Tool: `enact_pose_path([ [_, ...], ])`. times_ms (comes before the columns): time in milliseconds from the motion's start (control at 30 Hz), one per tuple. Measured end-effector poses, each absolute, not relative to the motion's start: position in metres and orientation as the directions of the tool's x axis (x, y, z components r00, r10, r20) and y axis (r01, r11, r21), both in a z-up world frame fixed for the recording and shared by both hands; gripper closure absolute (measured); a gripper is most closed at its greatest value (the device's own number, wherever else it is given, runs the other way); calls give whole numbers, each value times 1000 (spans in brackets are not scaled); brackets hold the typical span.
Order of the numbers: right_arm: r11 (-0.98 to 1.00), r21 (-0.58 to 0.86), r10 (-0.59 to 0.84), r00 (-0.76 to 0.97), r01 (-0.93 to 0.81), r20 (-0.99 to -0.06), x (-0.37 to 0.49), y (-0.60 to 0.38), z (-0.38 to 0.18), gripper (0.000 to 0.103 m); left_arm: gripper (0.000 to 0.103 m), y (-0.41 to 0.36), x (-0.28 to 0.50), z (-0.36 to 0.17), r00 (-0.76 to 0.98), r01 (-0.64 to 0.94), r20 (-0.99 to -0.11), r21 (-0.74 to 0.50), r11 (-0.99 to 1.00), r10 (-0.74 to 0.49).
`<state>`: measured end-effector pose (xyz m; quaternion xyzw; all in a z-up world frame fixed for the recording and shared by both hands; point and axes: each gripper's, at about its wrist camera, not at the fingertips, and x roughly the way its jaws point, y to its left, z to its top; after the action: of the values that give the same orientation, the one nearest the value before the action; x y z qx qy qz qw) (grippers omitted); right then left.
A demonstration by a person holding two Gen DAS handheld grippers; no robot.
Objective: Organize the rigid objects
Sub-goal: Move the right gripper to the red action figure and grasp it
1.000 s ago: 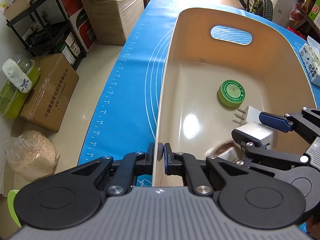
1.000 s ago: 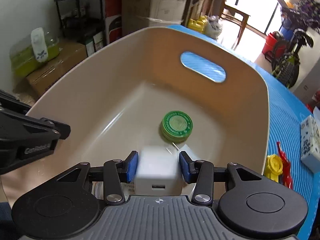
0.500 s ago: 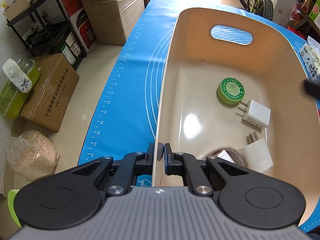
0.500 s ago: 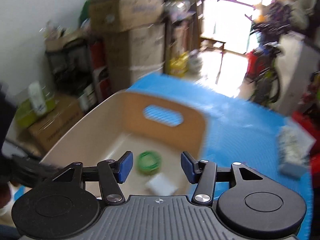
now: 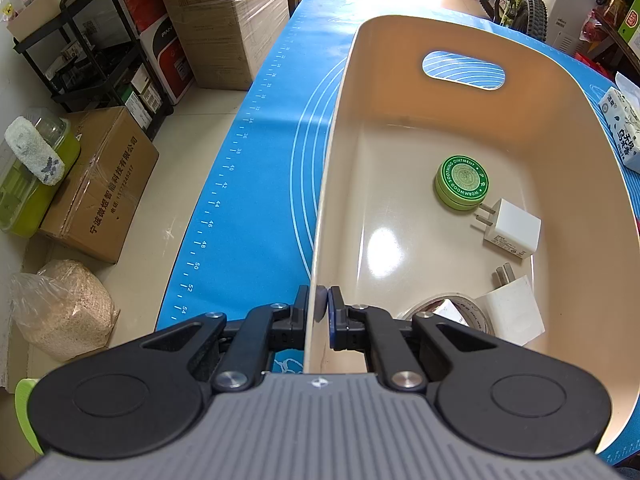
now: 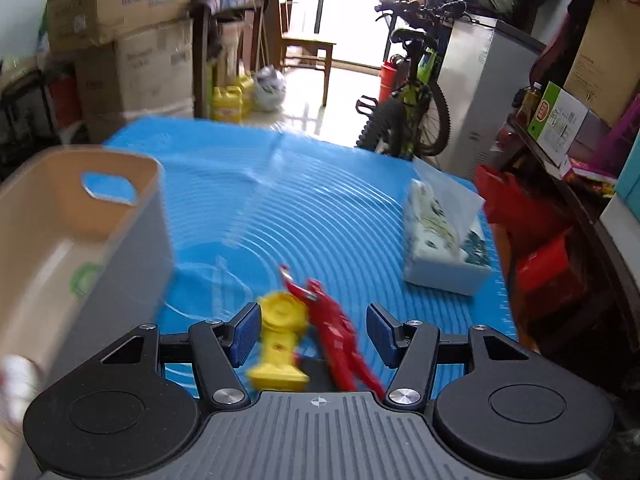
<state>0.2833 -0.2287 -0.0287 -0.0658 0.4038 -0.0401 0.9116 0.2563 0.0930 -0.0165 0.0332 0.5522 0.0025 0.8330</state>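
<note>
Left gripper (image 5: pixel 322 312) fingers clamp beige plastic bin (image 5: pixel 340 120) rim. Right gripper (image 6: pixel 312 330), fingers wide, above yellow plastic toy (image 6: pixel 280 340): centre, descend, close gently.

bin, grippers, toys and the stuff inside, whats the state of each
beige bin: upright, rim clamped by left gripper
right gripper: open, over the toys
green ointment tin: lid on, flat in bin
white charger: lying on its side in bin
yellow toy: on mat
red toy: on mat
</note>
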Motion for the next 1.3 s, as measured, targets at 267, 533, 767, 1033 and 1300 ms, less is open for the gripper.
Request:
enact_pose_path([
  [267,970,-243,-171,621,-32,-765,296,-242,-55,37,93,95,256,-17,390,33,-920,62,998,45],
  [533,962,-257,-159,585,-89,-795,303,-249,-73,37,92,94,256,-17,390,33,-920,62,998,44],
  [767,967,-240,-142,594,-89,-792,310,-249,-83,38,92,94,257,-17,390,32,-920,63,998,45],
  [1033,985,-162,-97,580,-61,-809,325,-251,-94,54,92,94,257,-16,390,33,-920,65,997,47],
  [1300,984,-178,-122,602,-34,-789,323,-246,-97,67,92,94,257,-16,390,32,-920,66,997,48],
])
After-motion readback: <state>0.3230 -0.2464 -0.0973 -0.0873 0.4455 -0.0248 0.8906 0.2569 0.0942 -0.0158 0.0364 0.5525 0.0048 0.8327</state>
